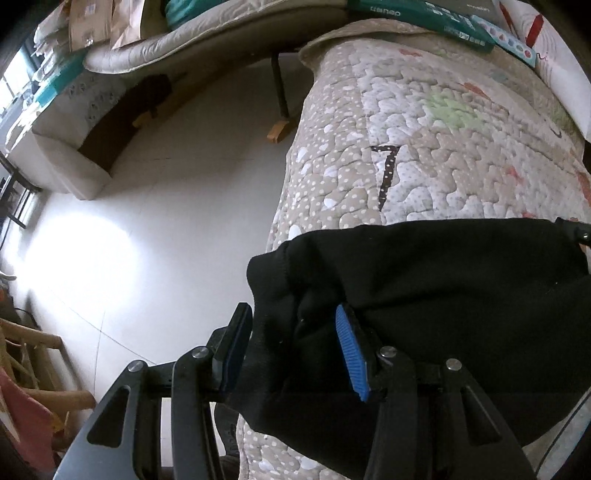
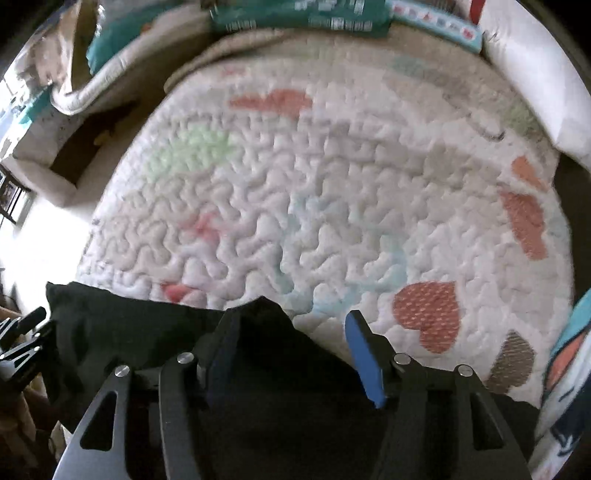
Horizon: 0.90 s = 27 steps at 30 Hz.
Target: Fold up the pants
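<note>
The black pants (image 1: 443, 288) lie bunched at the near edge of a quilted bed cover (image 1: 424, 129). My left gripper (image 1: 291, 321) is open, its blue-padded fingers (image 1: 351, 354) standing either side of a fold of the black fabric at the cover's left edge. In the right wrist view the pants (image 2: 147, 332) spread across the bottom. My right gripper (image 2: 291, 332) is open over their right part, a peak of fabric between the fingers. The left gripper also shows in the right wrist view (image 2: 22, 343) at the far left.
White tiled floor (image 1: 166, 184) lies left of the bed. A grey sofa (image 1: 74, 147) and a shelf with boxes stand beyond. A green box (image 1: 424, 18) and a white pillow (image 2: 535, 74) sit at the bed's far end. Wooden chair (image 1: 37, 369) at lower left.
</note>
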Tool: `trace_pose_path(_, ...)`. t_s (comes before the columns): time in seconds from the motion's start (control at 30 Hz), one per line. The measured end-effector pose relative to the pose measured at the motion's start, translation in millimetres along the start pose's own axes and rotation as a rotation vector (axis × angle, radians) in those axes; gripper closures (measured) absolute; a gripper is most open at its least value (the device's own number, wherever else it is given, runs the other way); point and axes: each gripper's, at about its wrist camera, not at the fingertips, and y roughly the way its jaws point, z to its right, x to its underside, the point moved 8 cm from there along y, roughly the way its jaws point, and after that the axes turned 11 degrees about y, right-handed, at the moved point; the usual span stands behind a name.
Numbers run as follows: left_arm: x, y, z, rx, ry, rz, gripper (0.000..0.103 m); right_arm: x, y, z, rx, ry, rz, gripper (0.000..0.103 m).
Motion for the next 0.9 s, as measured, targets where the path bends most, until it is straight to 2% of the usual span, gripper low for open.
trace_pose_path(0.03,-1,1,-1,-0.001,-0.004,-0.001,0.057,0,2,0,-0.023,0.008,-0.013,0.093)
trace_pose_path(0.1,-1,2,0,-0.002,-0.011,-0.006,0.057,-7,1,-4,-0.007,-0.014,0.001,0.096)
trace_pose_path(0.27,-1,3,2,-0.013,-0.018,-0.015,0.057,-31,-1,-3,0.052,-0.009,0.043,0.103)
trace_pose_path(0.43,-2,5,3,-0.035,-0.009,-0.013,0.054,-58,-3,11,0.119,0.018,0.102,0.102)
trace_pose_path(0.5,-2,5,3,-0.031,-0.013,-0.016,0.054,-57,-2,4,0.029,0.01,0.076,0.099)
trace_pose_path(0.57,-2,5,1,-0.026,-0.022,-0.018,0.054,-47,0,1,-0.026,0.007,0.015,0.074)
trace_pose_path(0.6,-2,5,1,-0.024,-0.025,-0.02,0.054,-41,-1,0,-0.032,0.001,0.004,0.037)
trace_pose_path(0.63,-2,5,1,-0.023,-0.029,-0.021,0.054,-35,-3,-2,-0.04,-0.01,0.021,0.019)
trace_pose_path(0.67,-2,5,1,-0.022,-0.031,-0.021,0.054,-31,-4,-1,-0.038,-0.02,0.034,0.019)
trace_pose_path(0.77,-2,4,1,-0.024,-0.03,-0.02,0.054,-10,3,-6,-0.04,-0.055,-0.001,0.021)
trace_pose_path(0.8,-2,4,1,-0.026,-0.028,-0.019,0.054,-5,10,-7,-0.021,-0.075,-0.011,0.025)
trace_pose_path(0.83,-2,4,0,-0.026,-0.027,-0.018,0.054,0,16,-8,-0.006,-0.089,-0.024,0.036)
trace_pose_path(0.87,-2,4,0,-0.026,-0.026,-0.018,0.054,2,20,-9,-0.009,-0.093,-0.035,0.042)
trace_pose_path(0.9,-2,4,1,-0.021,-0.018,-0.018,0.054,3,18,-12,-0.024,-0.087,-0.012,0.059)
